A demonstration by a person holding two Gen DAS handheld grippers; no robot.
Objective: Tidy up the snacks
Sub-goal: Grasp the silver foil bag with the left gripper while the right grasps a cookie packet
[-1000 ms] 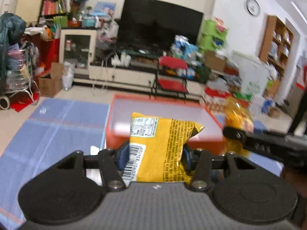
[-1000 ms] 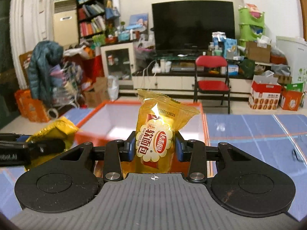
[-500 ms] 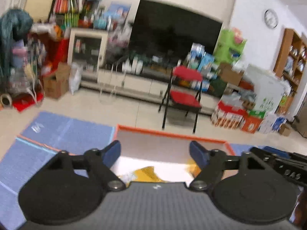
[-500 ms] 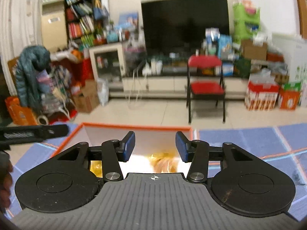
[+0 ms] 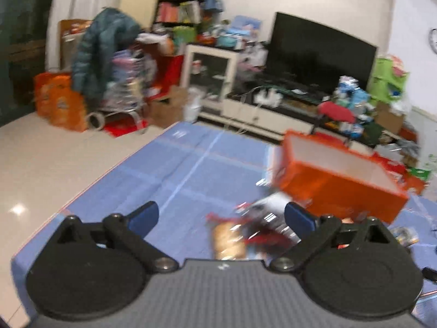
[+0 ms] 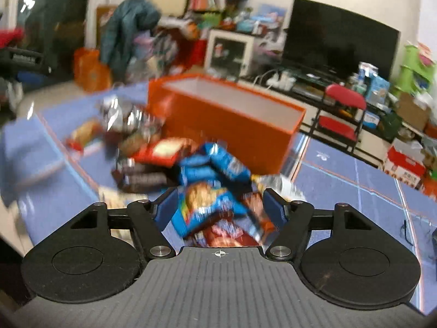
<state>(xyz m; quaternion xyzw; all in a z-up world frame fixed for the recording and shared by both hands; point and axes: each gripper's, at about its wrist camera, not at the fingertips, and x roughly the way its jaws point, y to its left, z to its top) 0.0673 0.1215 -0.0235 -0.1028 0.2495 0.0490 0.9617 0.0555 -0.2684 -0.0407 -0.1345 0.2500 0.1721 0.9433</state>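
A dark television (image 5: 319, 54) stands behind a red folding chair (image 6: 342, 112)

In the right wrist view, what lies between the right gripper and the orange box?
A loose pile of snack packets on the blue mat, with blue ones nearest the right gripper, whose jaws are opening, and the orange box behind.

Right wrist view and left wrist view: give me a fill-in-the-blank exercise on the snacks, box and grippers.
1. The open-topped cardboard box is coloured ____.
2. The snack packets lie on a ____ mat.
3. Between the right gripper's opening jaws sits a cookie packet coloured ____.
4. The left gripper, jaws opening, holds ____.

Missing words: orange; blue; blue; nothing
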